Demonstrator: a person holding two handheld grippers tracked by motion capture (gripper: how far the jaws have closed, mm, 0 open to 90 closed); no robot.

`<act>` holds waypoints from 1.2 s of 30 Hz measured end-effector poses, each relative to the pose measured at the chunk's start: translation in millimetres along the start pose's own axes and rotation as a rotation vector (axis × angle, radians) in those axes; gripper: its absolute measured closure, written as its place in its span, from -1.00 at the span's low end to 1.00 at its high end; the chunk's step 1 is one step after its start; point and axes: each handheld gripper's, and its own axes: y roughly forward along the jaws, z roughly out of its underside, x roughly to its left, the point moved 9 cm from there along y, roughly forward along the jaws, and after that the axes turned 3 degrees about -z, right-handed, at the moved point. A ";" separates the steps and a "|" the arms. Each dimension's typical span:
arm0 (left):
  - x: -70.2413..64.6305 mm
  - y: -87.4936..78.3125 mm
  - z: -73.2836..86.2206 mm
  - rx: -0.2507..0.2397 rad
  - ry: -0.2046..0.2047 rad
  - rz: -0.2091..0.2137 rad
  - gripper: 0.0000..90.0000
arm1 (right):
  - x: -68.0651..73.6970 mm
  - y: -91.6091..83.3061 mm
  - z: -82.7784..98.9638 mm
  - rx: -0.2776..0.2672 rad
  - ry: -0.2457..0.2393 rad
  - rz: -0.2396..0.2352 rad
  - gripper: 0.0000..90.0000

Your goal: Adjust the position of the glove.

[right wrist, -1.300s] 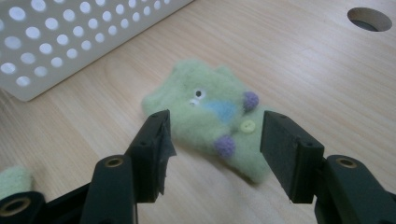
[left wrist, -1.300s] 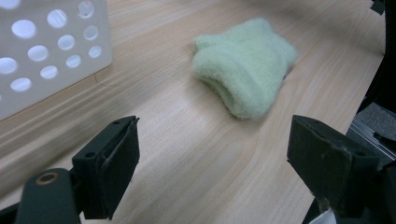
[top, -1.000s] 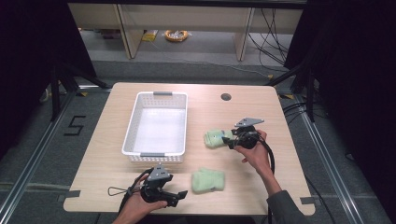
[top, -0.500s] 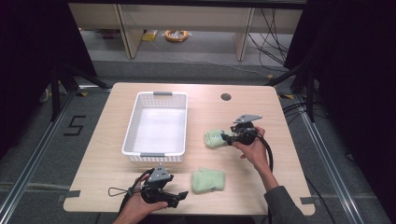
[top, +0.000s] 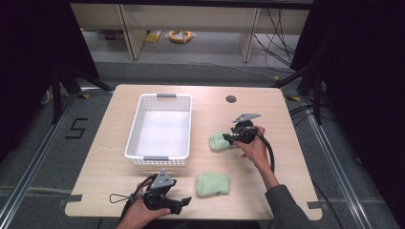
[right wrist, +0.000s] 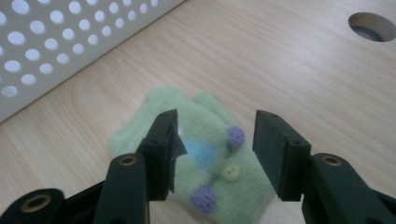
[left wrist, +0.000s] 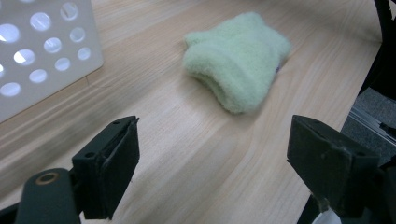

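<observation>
Showing 2 purple pompoms [right wrist: 236, 136] — right gripper view.

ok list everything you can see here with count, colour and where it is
fleece piece with button: 1, light green with purple and blue bits, on the table right of the basket, between the right gripper's jaws
plain fleece piece: 1, light green, near the table's front edge, ahead of the left gripper
basket: 1, white, perforated, table centre-left, nothing in it
table: 1, light wood, round hole near far edge
left gripper: 1, black, open, front edge
right gripper: 1, black, jaws just closing around the buttoned piece, pads not yet pressing
</observation>
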 end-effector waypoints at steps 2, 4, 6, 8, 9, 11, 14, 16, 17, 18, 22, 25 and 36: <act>1.3 -1.2 0.7 0.010 0.009 -0.001 -0.63 | 1.1 1.2 1.6 0.021 -0.002 -0.006 0.17; 0.7 -1.7 0.6 0.013 -0.010 0.007 -0.63 | 3.8 6.2 3.9 0.033 -0.008 -0.010 0.19; 2.2 -0.6 -0.1 0.001 0.001 -0.005 -0.63 | 5.4 8.8 7.2 0.055 0.000 -0.013 0.21; 1.5 -0.1 -0.2 -0.004 -0.009 -0.001 -0.63 | 2.4 10.1 7.7 0.050 -0.020 -0.001 0.22; 2.2 0.4 1.0 0.002 -0.005 -0.002 -0.63 | 1.3 12.2 9.3 0.046 -0.005 0.007 0.22; 2.7 -0.3 3.1 0.022 0.010 0.001 -0.63 | 0.1 11.6 13.2 0.071 0.036 -0.003 0.22; 1.5 0.3 3.3 0.016 0.009 0.001 -0.63 | -4.6 15.5 17.5 0.067 0.037 -0.017 0.27; 1.7 0.3 3.6 0.017 0.011 0.001 -0.63 | -4.5 17.1 17.3 0.055 0.037 -0.021 0.28; 3.2 -0.7 4.7 0.029 0.026 -0.002 -0.63 | -3.5 17.4 18.2 0.060 0.044 -0.024 0.30; 3.2 -0.6 4.7 0.028 0.025 -0.002 -0.63 | -4.1 16.9 19.3 0.073 0.029 -0.016 0.31; 1.4 1.4 3.9 0.012 -0.010 -0.002 -0.63 | -1.4 20.2 21.5 0.076 -0.003 0.003 0.39; 1.7 2.1 5.8 0.025 0.011 0.002 -0.63 | -1.1 22.6 21.9 0.067 -0.038 0.019 0.52; 3.0 1.6 5.0 0.020 0.005 -0.005 -0.63 | 1.8 23.0 21.1 0.030 -0.056 0.013 0.90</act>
